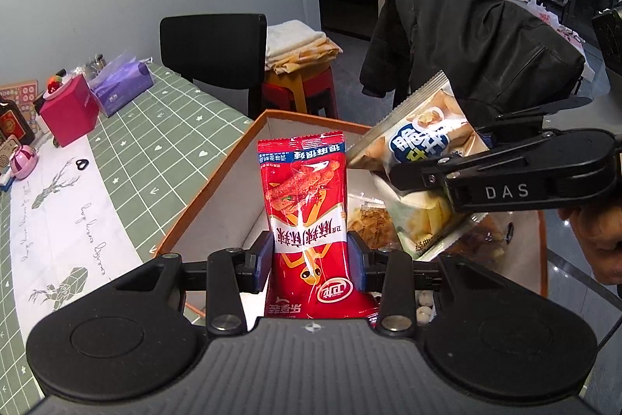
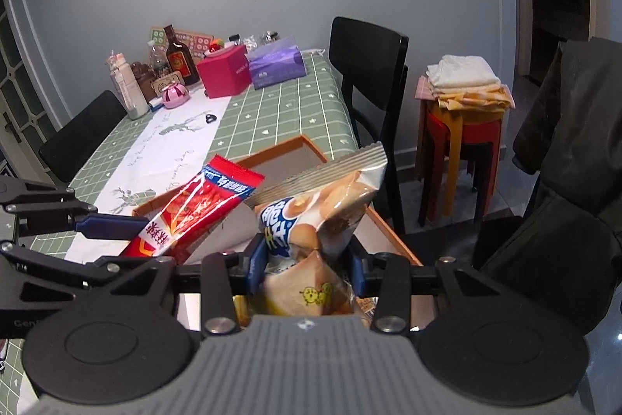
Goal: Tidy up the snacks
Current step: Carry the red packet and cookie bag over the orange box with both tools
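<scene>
Left wrist view: left gripper (image 1: pixel 310 255) pinching red snack packet (image 1: pixel 305 205) upright over orange-rimmed box (image 1: pixel 217 174); right gripper (image 2: pixel 307 261) clamping biscuit bag (image 2: pixel 322 216) beside it. Box sitting at green checked desk (image 2: pixel 272 107) edge, black chair (image 2: pixel 365 65) and stacked stools (image 2: pixel 458 142) standing behind, grey wall beyond.

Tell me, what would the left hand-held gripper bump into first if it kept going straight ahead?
Probably the far wall of the orange-edged box. The left hand-held gripper, shut on the red snack packet, points across the box; depth is hard to judge.
</scene>
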The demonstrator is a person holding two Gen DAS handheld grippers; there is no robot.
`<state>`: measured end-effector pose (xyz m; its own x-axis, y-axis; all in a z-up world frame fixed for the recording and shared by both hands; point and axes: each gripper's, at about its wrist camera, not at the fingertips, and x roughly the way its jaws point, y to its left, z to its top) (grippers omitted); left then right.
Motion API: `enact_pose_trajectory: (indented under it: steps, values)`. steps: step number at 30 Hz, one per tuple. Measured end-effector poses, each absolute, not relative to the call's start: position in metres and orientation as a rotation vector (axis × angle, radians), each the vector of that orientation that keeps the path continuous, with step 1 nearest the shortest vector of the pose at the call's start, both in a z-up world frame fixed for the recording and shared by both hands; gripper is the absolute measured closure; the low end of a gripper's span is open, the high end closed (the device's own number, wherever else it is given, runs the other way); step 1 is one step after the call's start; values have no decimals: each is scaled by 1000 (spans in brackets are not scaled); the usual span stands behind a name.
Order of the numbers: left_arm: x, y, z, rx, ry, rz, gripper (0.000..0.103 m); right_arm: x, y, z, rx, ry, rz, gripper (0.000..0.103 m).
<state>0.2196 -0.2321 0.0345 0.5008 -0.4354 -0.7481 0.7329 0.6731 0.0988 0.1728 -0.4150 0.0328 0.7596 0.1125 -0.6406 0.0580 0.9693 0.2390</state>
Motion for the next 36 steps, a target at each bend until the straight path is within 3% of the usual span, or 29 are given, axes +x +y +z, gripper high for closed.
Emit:
enact_pose_trajectory:
  steps: [36]
  values:
    - [283,-262,-32,630,997,-635,58,277,-397,-30,211,996,57,62]
